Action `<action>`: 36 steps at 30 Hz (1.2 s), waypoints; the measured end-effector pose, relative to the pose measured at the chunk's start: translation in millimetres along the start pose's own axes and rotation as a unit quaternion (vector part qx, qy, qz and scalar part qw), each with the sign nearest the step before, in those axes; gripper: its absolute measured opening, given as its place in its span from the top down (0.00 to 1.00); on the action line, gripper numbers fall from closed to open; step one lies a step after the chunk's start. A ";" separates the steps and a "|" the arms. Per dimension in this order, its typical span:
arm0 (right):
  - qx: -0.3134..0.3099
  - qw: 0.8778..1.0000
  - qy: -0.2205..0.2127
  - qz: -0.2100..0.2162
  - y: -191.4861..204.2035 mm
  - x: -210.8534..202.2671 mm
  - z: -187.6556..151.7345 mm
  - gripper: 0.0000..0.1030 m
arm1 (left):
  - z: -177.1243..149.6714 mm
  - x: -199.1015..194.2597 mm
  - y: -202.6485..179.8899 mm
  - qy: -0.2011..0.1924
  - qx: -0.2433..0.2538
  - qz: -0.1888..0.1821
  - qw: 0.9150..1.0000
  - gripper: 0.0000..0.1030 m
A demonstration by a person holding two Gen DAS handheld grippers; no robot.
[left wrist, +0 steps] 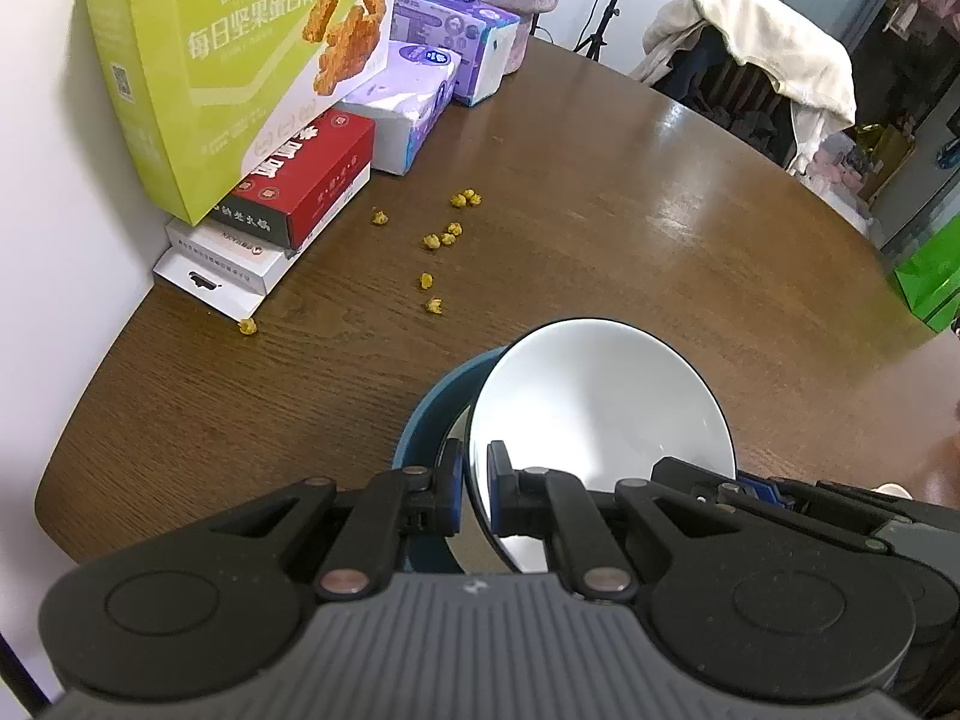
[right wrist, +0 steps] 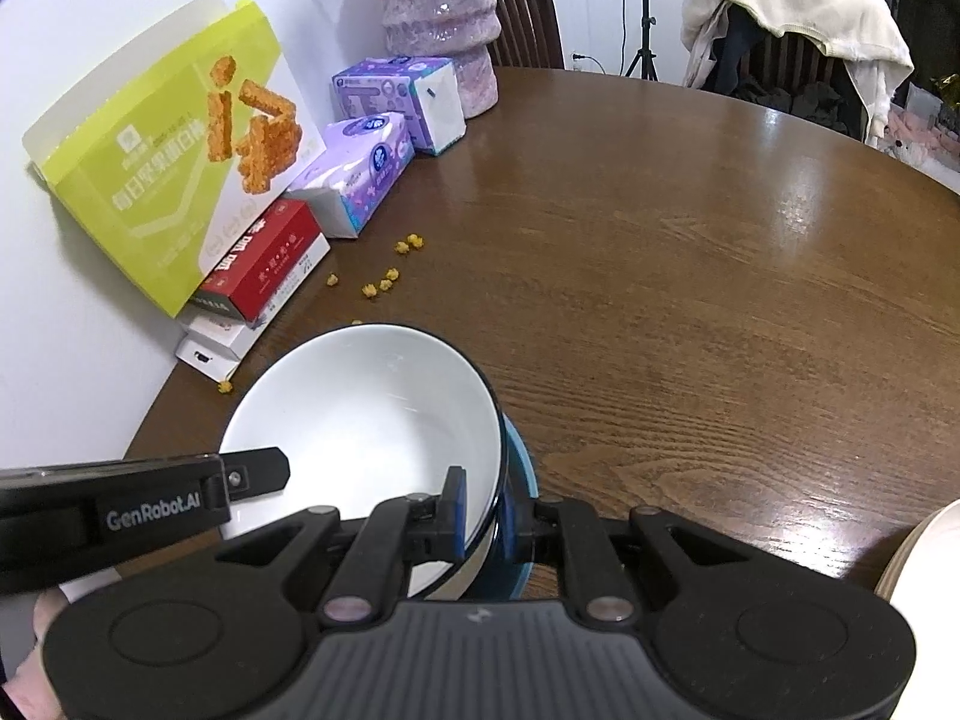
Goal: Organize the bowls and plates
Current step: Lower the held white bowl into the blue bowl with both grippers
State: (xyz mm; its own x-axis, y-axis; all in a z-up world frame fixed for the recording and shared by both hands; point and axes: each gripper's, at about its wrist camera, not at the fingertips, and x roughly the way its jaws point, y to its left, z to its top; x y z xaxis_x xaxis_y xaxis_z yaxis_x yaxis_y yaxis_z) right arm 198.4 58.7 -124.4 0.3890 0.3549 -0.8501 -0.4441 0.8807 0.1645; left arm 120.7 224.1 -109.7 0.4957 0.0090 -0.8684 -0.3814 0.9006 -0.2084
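Observation:
A white bowl [left wrist: 600, 408] with a dark rim hangs just above a blue bowl [left wrist: 432, 402] on the brown table. My left gripper [left wrist: 475, 480] is shut on the white bowl's left rim. In the right wrist view the same white bowl [right wrist: 360, 420] is clamped at its right rim by my right gripper [right wrist: 483, 510], with the blue bowl [right wrist: 521, 462] showing beneath it. The left gripper's finger [right wrist: 252, 474] reaches in from the left over the bowl's near rim. The right gripper's fingers [left wrist: 756, 489] show at the bowl's far side in the left wrist view.
Stacked boxes [left wrist: 240, 90] and tissue packs [left wrist: 414, 102] line the wall at the left. Yellow crumbs [left wrist: 441, 237] lie scattered on the wooden table [left wrist: 660, 228]. A pink vase [right wrist: 438, 18] stands at the back. A pale plate edge [right wrist: 924, 546] shows at the right. A chair with cloth [right wrist: 792, 6] stands beyond the table.

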 end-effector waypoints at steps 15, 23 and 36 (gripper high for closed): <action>-0.029 0.999 0.002 -0.013 8.6 6.8 -1.7 0.88 | -1.8 6.6 6.1 0.006 0.002 -0.002 1.000 0.92; -0.033 0.999 0.000 -0.014 10.1 5.8 -3.1 0.88 | 0.2 8.5 6.7 0.010 0.007 -0.007 1.000 0.90; -0.023 1.000 -0.013 0.003 4.6 -3.5 0.6 0.84 | 3.5 0.5 6.8 -0.002 0.010 -0.018 1.000 0.72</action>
State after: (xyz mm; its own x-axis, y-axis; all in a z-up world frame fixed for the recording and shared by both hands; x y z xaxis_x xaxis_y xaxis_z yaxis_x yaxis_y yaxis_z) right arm 195.5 61.7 -120.4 0.4067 0.3685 -0.8359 -0.4827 0.8635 0.1458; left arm 121.1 231.8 -109.9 0.5127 -0.0217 -0.8583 -0.3481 0.9086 -0.2309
